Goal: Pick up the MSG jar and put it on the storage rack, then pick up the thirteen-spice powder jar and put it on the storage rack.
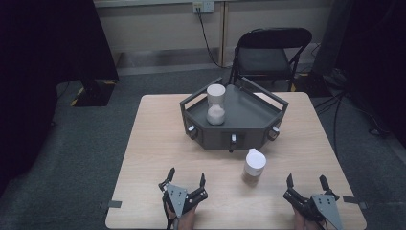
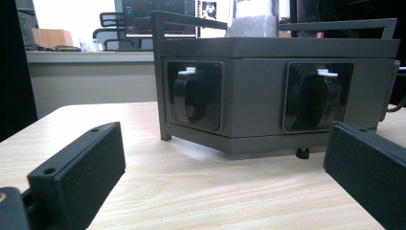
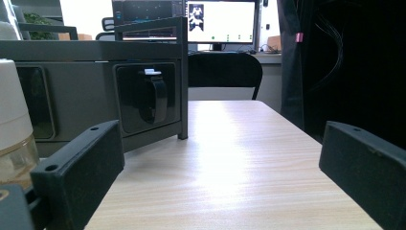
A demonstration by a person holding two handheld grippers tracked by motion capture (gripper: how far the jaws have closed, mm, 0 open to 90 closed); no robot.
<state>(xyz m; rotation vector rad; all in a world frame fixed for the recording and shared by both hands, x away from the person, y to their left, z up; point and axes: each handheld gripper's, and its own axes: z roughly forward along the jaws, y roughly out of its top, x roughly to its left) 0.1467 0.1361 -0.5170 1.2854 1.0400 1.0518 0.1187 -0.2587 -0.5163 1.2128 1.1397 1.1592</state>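
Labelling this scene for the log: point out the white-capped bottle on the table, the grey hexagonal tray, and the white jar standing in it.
White-capped bottle (image 1: 254, 165), high view, on its white cap.
Grey hexagonal tray (image 1: 249, 136), high view, on its front wall.
White jar (image 1: 216, 105), high view, at its narrow waist.

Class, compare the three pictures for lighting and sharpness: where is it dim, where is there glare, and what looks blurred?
High view: dim and soft, corners near black, table evenly lit. Left gripper view: window behind the tray blown out; near jaws blurred. Right gripper view: bright sheen along the tabletop, monitor overexposed, bottle soft at the edge.
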